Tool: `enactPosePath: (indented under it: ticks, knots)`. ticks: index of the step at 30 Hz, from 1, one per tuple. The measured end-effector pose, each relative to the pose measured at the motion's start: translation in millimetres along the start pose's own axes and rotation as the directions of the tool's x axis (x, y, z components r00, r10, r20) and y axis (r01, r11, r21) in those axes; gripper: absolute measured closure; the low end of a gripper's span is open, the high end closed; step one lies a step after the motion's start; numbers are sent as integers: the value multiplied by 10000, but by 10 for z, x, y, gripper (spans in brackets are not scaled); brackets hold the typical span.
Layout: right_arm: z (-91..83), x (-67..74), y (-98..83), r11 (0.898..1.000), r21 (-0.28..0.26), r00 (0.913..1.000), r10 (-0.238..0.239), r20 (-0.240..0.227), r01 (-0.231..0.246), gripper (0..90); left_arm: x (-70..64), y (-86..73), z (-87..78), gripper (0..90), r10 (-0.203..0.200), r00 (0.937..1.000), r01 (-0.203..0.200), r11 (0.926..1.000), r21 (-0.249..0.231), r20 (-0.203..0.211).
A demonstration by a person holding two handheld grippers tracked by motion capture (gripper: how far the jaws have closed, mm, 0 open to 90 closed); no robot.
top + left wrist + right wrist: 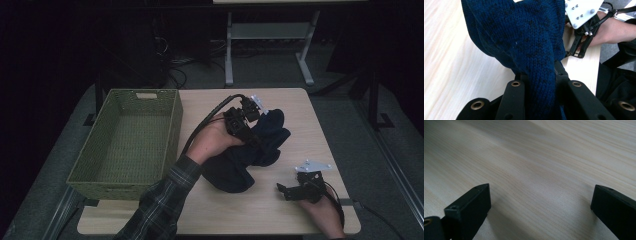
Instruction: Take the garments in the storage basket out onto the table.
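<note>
Dark blue knitted garment (250, 150), soft, limp, light; heaped mid-table beside empty green woven basket (125, 145).
R gripper (286, 190) near edge, jaws spread over bare wood; L gripper (536, 82) pinches a thick fold. Probably sags, so hold bunched fabric.

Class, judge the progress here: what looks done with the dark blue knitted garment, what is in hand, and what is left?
Done: the left gripper is shut on a fold of the dark blue knitted garment.
In hand: most of the garment lies bunched on the table.
Left: the green woven basket holds nothing, so moving it there probably remains. The right gripper rests open over bare wood.
</note>
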State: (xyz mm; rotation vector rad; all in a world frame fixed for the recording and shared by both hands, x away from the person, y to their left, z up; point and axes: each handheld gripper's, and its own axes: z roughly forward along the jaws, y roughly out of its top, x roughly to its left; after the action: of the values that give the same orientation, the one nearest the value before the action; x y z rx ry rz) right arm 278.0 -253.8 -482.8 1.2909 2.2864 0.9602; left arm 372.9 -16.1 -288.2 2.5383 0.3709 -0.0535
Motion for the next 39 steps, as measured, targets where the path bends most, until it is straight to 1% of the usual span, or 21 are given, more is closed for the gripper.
enactPosePath:
  ticks: [1, 2, 3, 6, 9, 10, 11, 14, 19, 22, 23, 24, 26, 27, 28, 29, 35, 39]
  knots:
    - [0, 1, 0, 10000, 3, 10000, 9, 0, -9, 24, -4, -4, 35, 761, 2, 10000, -2, 10000, -26, 42]
    - [-1, 0, 0, 10000, -1, 10000, -1, 16, 1, 24, -3, -7, 104, 761, 6, 9998, -5, 10000, -51, 182]
    - [0, 0, -1, 10000, -14, 10000, 0, 14, 0, 24, -3, -7, 104, 761, 6, 9998, -5, 10000, -51, 182]
    - [1, 0, 0, 10000, -11, 10000, -4, 16, 4, 24, -3, -5, 195, 761, 55, 9994, -55, 10000, -13, 330]
    - [1, 1, -1, 10000, -3, 10000, 12, 4, -12, 24, -10, -10, 280, 761, 70, 9986, -70, 10000, -3, 526]
    - [1, 0, 0, 10000, -15, 10000, -8, 18, 8, 25, -8, -20, 336, 761, 7, 9979, -1, 9999, -103, 653]
    - [1, 0, 0, 10000, -15, 10000, -8, 18, 8, 25, -8, -20, 336, 760, 7, 9979, -1, 9999, -103, 653]
    - [1, 0, -1, 10000, -14, 10000, -4, 17, 4, 25, 16, -39, 404, 760, 83, 9969, -76, 9999, -84, 782]
    - [2, -1, 0, 10000, -19, 10000, -9, 12, 9, 24, 80, -112, 530, 759, -97, 9958, 89, 9999, 93, 911]
    - [0, -3, 0, 10000, 5, 10000, -38, 27, 38, 24, 154, -186, 580, 759, -367, 9928, 386, 9991, -146, 1143]
    - [3, -2, -1, 10000, -32, 10000, -23, 21, 23, 24, 195, -230, 604, 758, -480, 9931, 491, 9988, -83, 1071]
    - [1, -3, -1, 10000, -9, 10000, -35, 21, 35, 24, 195, -230, 604, 754, -480, 9931, 491, 9988, -83, 1071]
    - [2, -3, -1, 10000, -13, 10000, -34, 20, 34, 24, 243, -270, 611, 752, -495, 9939, 508, 9987, -106, 984]
    - [2, -2, -1, 10000, -13, 10000, -29, 21, 29, 24, 264, -289, 613, 750, -567, 9937, 585, 9982, -154, 962]
    - [2, -2, -1, 10000, -15, 10000, -31, 23, 31, 24, 295, -327, 616, 748, -741, 9941, 754, 9971, -133, 797]
    - [3, -2, -1, 10000, -23, 10000, -23, 16, 23, 24, 295, -327, 616, 747, -741, 9941, 754, 9971, -133, 797]
    - [3, -3, -1, 10000, -15, 10000, -44, 24, 44, 25, 379, -430, 649, 732, -1025, 9943, 1028, 9947, -95, 290]
    - [2, 0, -1, 10000, 12, 10000, 1, 13, -1, 24, 427, -487, 684, 723, -1243, 9922, 1243, 9922, -61, 23]
